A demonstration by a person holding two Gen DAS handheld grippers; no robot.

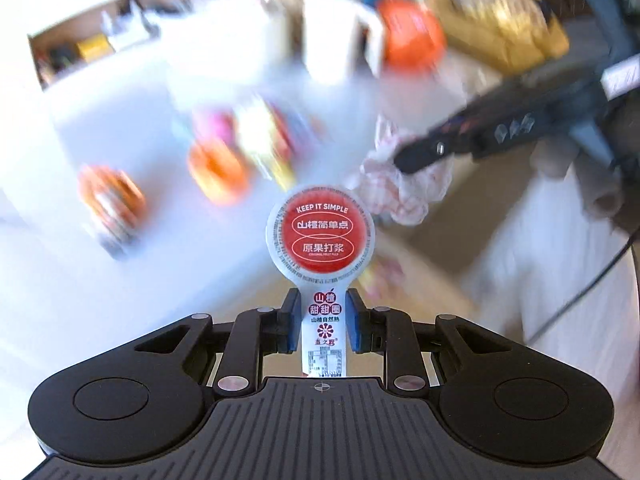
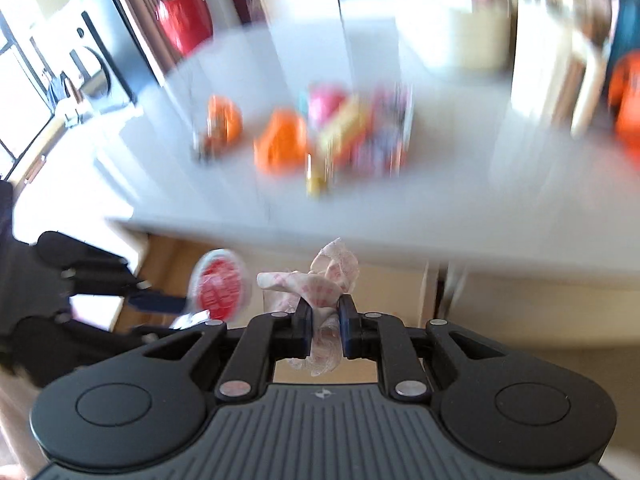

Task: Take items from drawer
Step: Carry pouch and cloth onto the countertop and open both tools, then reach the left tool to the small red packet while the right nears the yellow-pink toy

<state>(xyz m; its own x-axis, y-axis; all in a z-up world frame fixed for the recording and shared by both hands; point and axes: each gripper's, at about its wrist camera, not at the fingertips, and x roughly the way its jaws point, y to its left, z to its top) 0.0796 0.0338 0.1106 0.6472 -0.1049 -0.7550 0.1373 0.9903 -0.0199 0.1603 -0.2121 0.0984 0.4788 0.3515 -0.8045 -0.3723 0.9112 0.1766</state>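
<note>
Crowding the white table (image 2: 440,216), blurred orange snack packets (image 2: 280,148).

**White tabletop with a blurred cluster of packets**

A white tabletop (image 2: 460,200) fills the middle of both wrist views, smeared by motion. On it lie an orange packet (image 2: 224,120) set apart to the left, a second orange packet (image 2: 280,146) just beside a pink item (image 2: 326,106), a yellow-and-red packet (image 2: 340,136) and a purple-patterned packet (image 2: 384,136) bunched close together. Details of each are too blurred to read. Farther back stands a pale box (image 2: 452,36).
</note>
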